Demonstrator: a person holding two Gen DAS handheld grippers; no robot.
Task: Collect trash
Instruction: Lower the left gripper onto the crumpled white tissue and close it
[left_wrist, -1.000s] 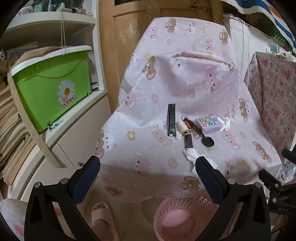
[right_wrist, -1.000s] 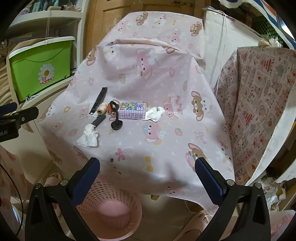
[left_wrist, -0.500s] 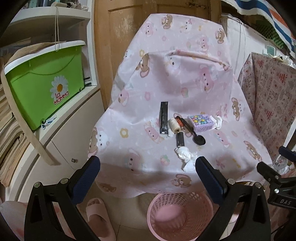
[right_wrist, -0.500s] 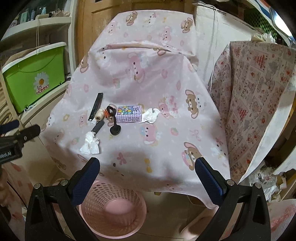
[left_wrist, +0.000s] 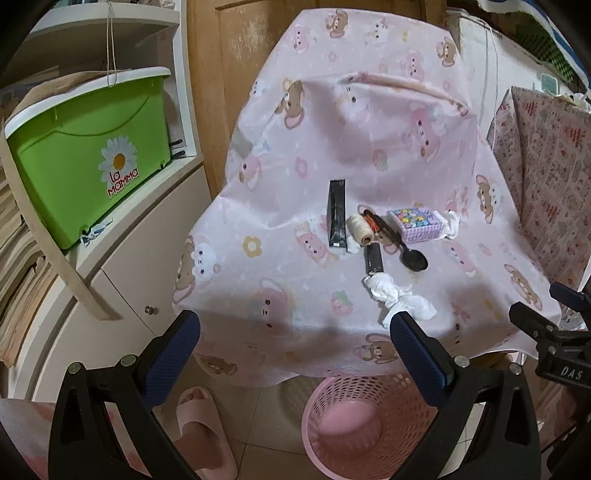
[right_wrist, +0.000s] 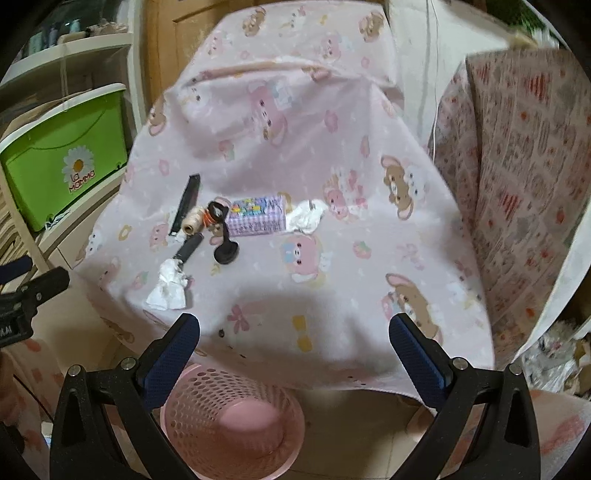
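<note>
Crumpled tissue (left_wrist: 397, 297) at centre frame, long axis running lower right. Left gripper (left_wrist: 295, 343) and right gripper (right_wrist: 294, 341) released, empty.

Soft, even indoor light. Broad shadow on the tablecloth (right_wrist: 295, 306) at 6 o'clock. Right view motion-blurred; fisheye edges bend, corners black.

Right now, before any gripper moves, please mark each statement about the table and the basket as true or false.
1. The pink basket stands on the table. False: it stands on the floor, below the table's edge.
2. A crumpled tissue lies near the table's front edge. True.
3. The left gripper holds a tissue. False: its fingers are open and empty.
4. The black spoon lies beside the patterned box. True.
5. The basket holds trash. False: it looks empty.
</note>
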